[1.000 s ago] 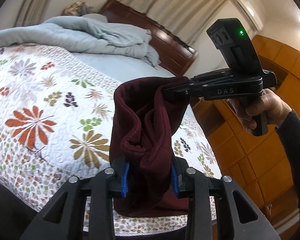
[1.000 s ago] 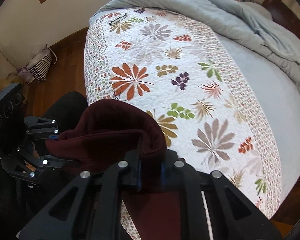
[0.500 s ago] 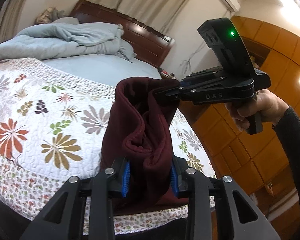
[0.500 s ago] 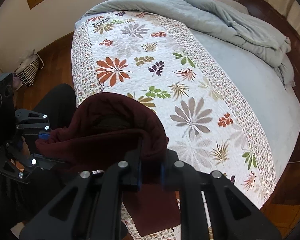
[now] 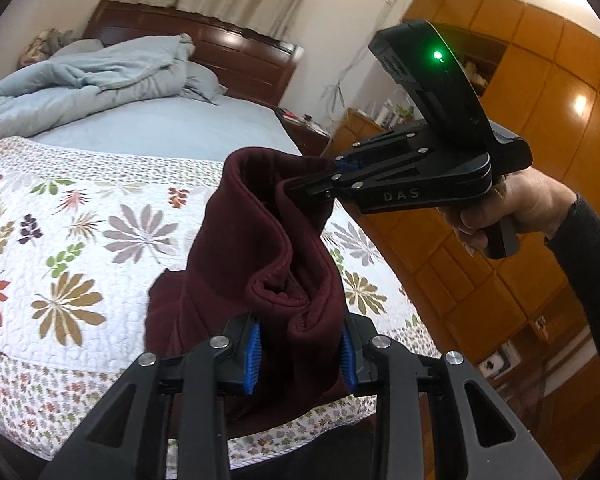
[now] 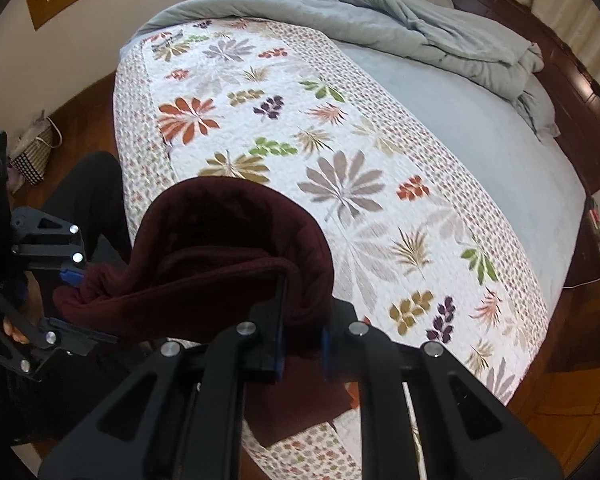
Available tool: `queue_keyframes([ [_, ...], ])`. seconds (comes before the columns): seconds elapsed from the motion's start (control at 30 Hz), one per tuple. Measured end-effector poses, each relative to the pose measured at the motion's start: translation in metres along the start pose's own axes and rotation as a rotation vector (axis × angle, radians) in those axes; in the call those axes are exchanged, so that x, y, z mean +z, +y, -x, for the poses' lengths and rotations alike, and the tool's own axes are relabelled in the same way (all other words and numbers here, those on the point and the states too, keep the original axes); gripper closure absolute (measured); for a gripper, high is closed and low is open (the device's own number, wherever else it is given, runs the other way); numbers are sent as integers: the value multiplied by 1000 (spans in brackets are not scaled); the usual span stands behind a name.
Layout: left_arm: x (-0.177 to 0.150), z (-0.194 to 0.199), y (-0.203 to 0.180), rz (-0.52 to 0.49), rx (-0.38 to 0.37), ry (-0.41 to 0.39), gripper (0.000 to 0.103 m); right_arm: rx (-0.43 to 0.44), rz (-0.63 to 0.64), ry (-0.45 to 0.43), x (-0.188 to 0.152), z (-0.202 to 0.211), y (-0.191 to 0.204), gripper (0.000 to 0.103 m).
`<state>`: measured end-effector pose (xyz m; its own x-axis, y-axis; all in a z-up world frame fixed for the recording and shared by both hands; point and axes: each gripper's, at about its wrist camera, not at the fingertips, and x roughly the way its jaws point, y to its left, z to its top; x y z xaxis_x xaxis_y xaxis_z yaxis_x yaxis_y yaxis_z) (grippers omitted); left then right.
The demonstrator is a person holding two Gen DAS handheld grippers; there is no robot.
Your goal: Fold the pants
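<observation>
Dark maroon pants [image 5: 260, 248] hang bunched between my two grippers above the near edge of the bed. My left gripper [image 5: 300, 354] is shut on one end of the waistband. My right gripper [image 5: 320, 184] is shut on the other end, higher and further off. In the right wrist view the pants [image 6: 220, 264] form a loop, the right gripper [image 6: 302, 344] is clamped on the hem, and the left gripper [image 6: 72, 280] holds the far end at the left. The lower part of the pants drapes onto the floral quilt [image 5: 80, 240].
The bed carries a white floral quilt [image 6: 340, 160], a pale blue sheet [image 6: 480, 140] and a crumpled blue duvet [image 6: 420, 36] by the dark wooden headboard [image 5: 204, 44]. Orange wooden wardrobes [image 5: 540, 120] stand on the right. A striped bag [image 6: 32, 152] sits on the floor.
Both grippers have carried the pants sideways along the bed's near edge toward the wardrobe side. The lower fabric now rests on the quilt. Both grips are unchanged.
</observation>
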<state>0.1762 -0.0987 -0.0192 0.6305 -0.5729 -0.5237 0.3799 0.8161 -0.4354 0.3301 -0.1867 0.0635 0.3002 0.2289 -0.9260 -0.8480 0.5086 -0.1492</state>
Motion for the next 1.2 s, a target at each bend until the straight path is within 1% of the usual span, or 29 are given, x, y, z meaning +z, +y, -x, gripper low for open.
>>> queue_keyframes([
  [0.17,-10,-30,-21,-44,-10,49,72,-42,6,6,-34,-13,-12,91],
  [0.5,-36,-95,-57,-113,-18,153,72,-63,-17,28,-95,-50,-37,91],
  [0.63,-47,-114,-67,-140,-18,183,72,-74,-19,21,-117,-60,-44,91],
  [0.73,-54,-129,-72,-154,-17,211,72,-83,-21,33,-133,-71,-49,91],
  [1.03,-90,-174,-87,-207,0,304,72,-66,-50,53,-175,-103,-60,91],
  [1.2,-100,-190,-90,-230,13,329,72,-50,-88,54,-197,-118,-66,91],
])
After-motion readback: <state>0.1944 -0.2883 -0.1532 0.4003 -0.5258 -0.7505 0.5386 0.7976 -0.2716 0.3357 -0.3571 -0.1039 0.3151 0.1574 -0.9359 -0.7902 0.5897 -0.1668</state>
